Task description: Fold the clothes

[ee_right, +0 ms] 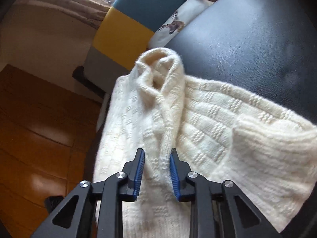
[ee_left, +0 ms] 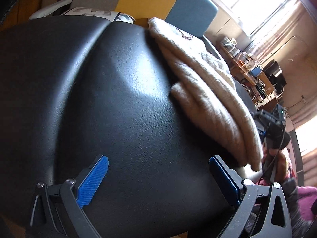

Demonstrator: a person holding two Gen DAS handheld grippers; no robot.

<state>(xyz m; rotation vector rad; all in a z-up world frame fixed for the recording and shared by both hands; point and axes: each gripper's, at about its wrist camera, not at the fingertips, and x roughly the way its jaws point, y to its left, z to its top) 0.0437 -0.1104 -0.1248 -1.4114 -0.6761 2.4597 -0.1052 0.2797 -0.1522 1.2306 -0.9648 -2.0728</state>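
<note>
Left wrist view: the left gripper (ee_left: 158, 180) has its two blue pads spread wide apart, with nothing between them. It hangs over a shiny black seat (ee_left: 111, 103). The sweater (ee_left: 206, 95) lies ahead of this gripper and off to its right, bunched in thick soft layers near the seat's edge. From here its long way runs from close by the right pad out to the far end of the seat. What could go wrong: the seat looks slippery, so the sweater might slide off the edge if it gets pushed. Also, this gripper is beside the sweater, not on it, so closing now would catch only air.

Right wrist view: the right gripper (ee_right: 156, 164) has its pads partly closed around a raised ridge of the white knit sweater (ee_right: 227, 130). The pads sit right at the wool, but I cannot tell if they are really pinching it. The ridge runs straight ahead from the gripper to the rolled collar (ee_right: 158, 69), which points away. The ribbed hem (ee_right: 277, 146) lies to the right. What could go wrong: the wool is thick and stretchy, so a pull on just this thin ridge might slip out, or drag the layers crooked. The left part hangs toward the floor (ee_right: 35, 119) and could fall.
</note>
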